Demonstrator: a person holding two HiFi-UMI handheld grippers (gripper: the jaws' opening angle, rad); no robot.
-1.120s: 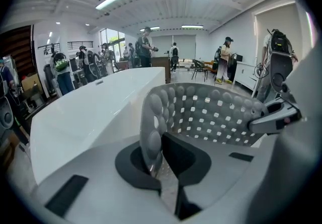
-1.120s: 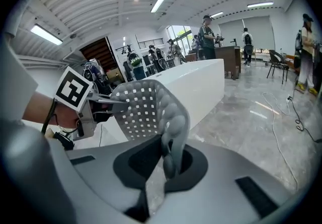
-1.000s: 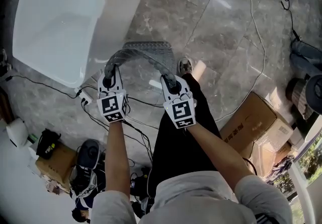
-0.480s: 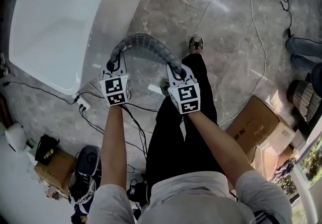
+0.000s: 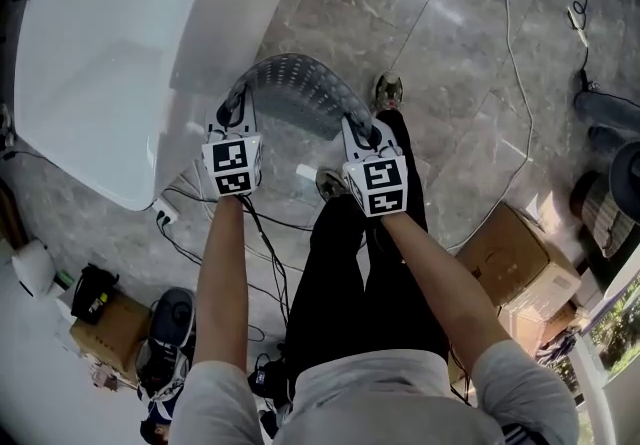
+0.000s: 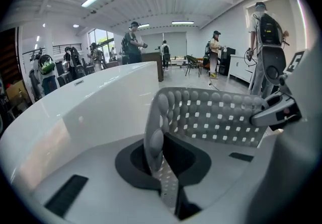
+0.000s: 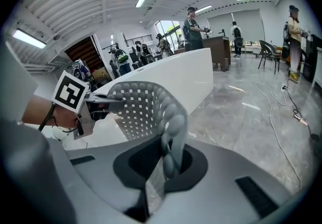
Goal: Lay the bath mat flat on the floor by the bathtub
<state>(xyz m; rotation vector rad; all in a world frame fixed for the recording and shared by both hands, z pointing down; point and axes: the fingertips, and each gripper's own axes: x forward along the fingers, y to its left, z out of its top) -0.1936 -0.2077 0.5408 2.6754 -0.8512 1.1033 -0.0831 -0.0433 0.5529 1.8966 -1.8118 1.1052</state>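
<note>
Both grippers have come down and forward since the earlier frames, bringing the bath mat [image 5: 298, 91] lower beside the bathtub [image 5: 105, 83].

Findings:
- The left gripper [image 5: 236, 114] has its jaws drawn narrow, pinching one end edge of the mat.
- The right gripper [image 5: 361, 132] is clamped the same way on the opposite end.
- The mat, a grey perforated sheet, arches between the two grippers over the floor [image 5: 455, 73], just beside the tub's outer wall. Whether its far edge touches the floor cannot be told.

Assessment: lowering is under way and the mat is not yet flat. The arch must be spread as it goes down. Loose cables [image 5: 205, 205] lie near the tub and could end up beneath the mat
</note>
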